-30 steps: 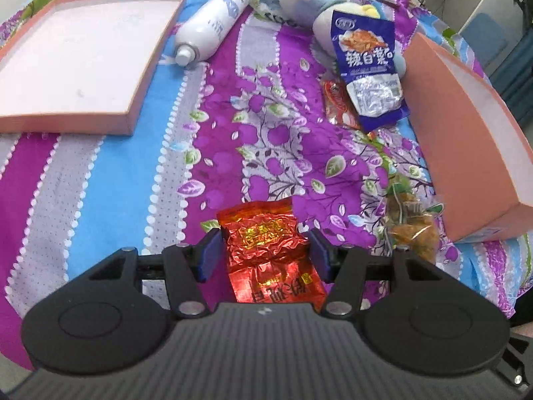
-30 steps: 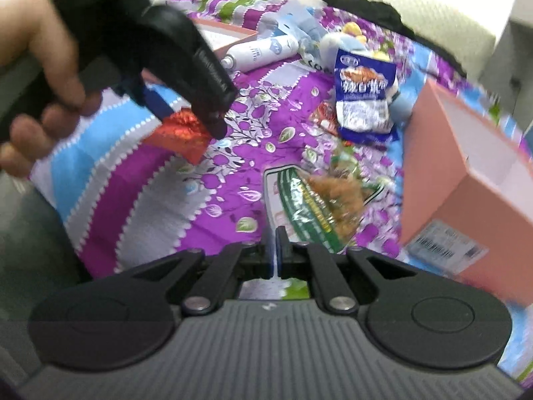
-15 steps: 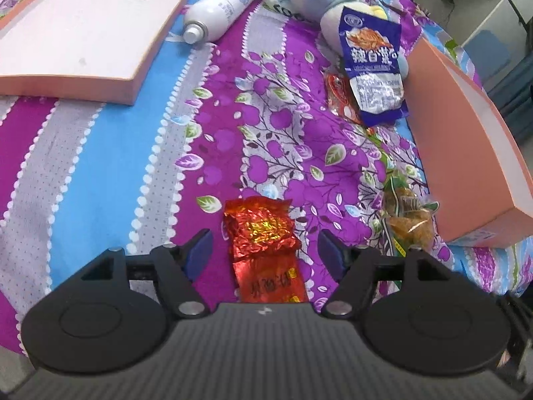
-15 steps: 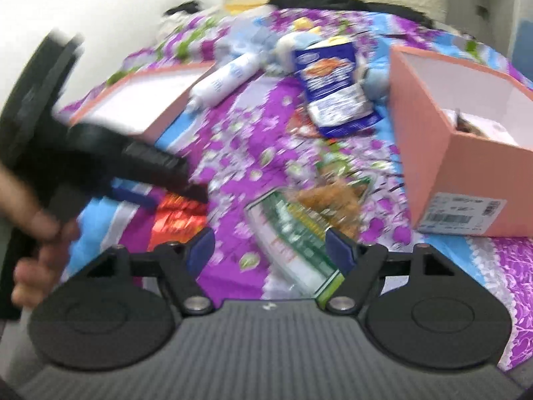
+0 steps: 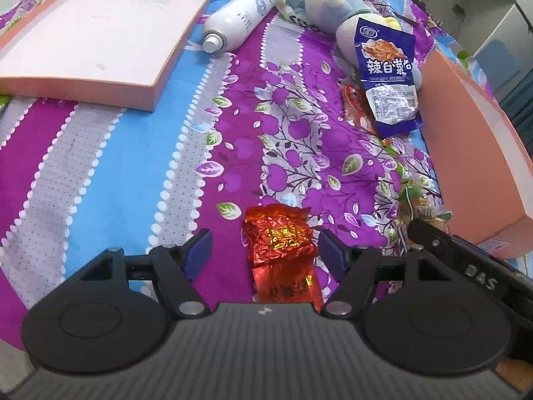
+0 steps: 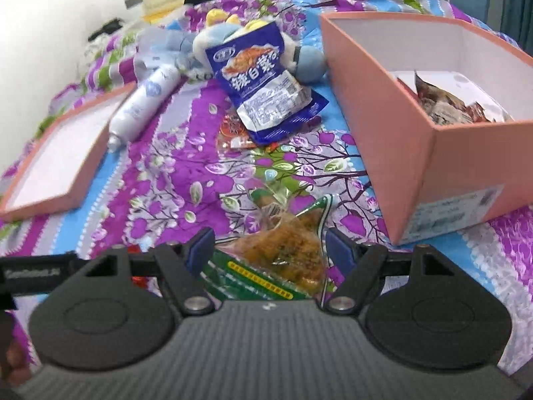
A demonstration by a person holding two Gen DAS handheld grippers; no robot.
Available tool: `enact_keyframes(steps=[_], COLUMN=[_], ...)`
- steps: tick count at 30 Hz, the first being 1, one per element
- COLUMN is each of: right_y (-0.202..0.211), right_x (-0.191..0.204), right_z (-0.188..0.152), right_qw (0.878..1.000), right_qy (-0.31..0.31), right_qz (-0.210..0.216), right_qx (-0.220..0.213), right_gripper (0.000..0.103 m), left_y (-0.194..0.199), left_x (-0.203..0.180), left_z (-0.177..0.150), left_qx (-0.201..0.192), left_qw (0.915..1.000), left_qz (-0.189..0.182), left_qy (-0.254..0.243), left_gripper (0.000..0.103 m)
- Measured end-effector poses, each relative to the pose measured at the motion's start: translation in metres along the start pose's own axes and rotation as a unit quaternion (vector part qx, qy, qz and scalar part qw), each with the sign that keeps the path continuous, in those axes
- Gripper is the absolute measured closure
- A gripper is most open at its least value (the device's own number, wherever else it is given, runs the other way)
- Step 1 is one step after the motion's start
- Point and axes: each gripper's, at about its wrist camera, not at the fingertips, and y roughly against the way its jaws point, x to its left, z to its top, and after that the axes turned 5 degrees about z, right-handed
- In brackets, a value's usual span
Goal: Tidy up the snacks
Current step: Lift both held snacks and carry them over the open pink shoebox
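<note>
A crinkled red foil snack packet (image 5: 281,250) lies on the flowered bedspread between the fingers of my left gripper (image 5: 265,248), which stands open with gaps on both sides. A clear-and-green snack bag (image 6: 279,260) lies between the fingers of my right gripper (image 6: 269,246), also open and not pressing it. A blue snack bag (image 5: 388,80) (image 6: 263,83) rests further away, partly over a small red packet (image 5: 354,106) (image 6: 233,130). The pink box (image 6: 393,126) (image 5: 473,140) at the right holds several packets (image 6: 446,106).
The pink box lid (image 5: 90,36) (image 6: 56,160) lies open side up at the far left. A white spray bottle (image 5: 240,20) (image 6: 143,106) and a plush toy (image 5: 336,3) (image 6: 306,60) lie at the back. My right gripper's arm (image 5: 466,263) shows at the left view's lower right.
My left gripper let go of the red foil packet and opened wide. My right gripper opened from shut, rolled level and moved so the green bag lies between its fingers.
</note>
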Motion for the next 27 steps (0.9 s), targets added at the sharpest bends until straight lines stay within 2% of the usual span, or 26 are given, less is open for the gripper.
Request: enact_keyframes(steps=[6, 8, 9, 13, 18, 23, 27], right_y=[-0.011, -0.008, -0.007, 0.003, 0.020, 0.031, 0.032], right_x=[-0.006, -0.006, -0.006, -0.005, -0.008, -0.013, -0.013], right_z=[0.001, 0.002, 0.002, 0.008, 0.015, 0.010, -0.006], right_qw=[1.000, 1.000, 1.000, 0.999, 0.996, 0.995, 0.993], right_qy=[-0.008, 0.002, 0.008, 0.046, 0.082, 0.086, 0.099], right_qz=[0.015, 0.018, 0.015, 0.011, 0.019, 0.042, 0.039], right_qx=[0.026, 0.023, 0.023, 0.012, 0.003, 0.028, 0.050], right_gripper=[0.029, 0.035, 0.046, 0.054, 0.056, 0.056, 0.056], left_y=[-0.001, 0.000, 0.000, 0.000, 0.000, -0.001, -0.003], left_x=[0.001, 0.001, 0.001, 0.000, -0.003, -0.006, -0.012], left_z=[-0.005, -0.005, -0.006, -0.006, -0.006, -0.006, -0.004], left_qx=[0.001, 0.001, 0.001, 0.000, -0.001, -0.006, -0.008], left_qw=[1.0000, 1.0000, 1.0000, 1.0000, 1.0000, 1.0000, 0.9999], left_qz=[0.001, 0.001, 0.001, 0.000, 0.002, -0.004, -0.009], left_qy=[0.000, 0.002, 0.004, 0.006, 0.002, 0.005, 0.003], left_gripper=[0.029, 0.029, 0.029, 0.029, 0.030, 0.033, 0.034])
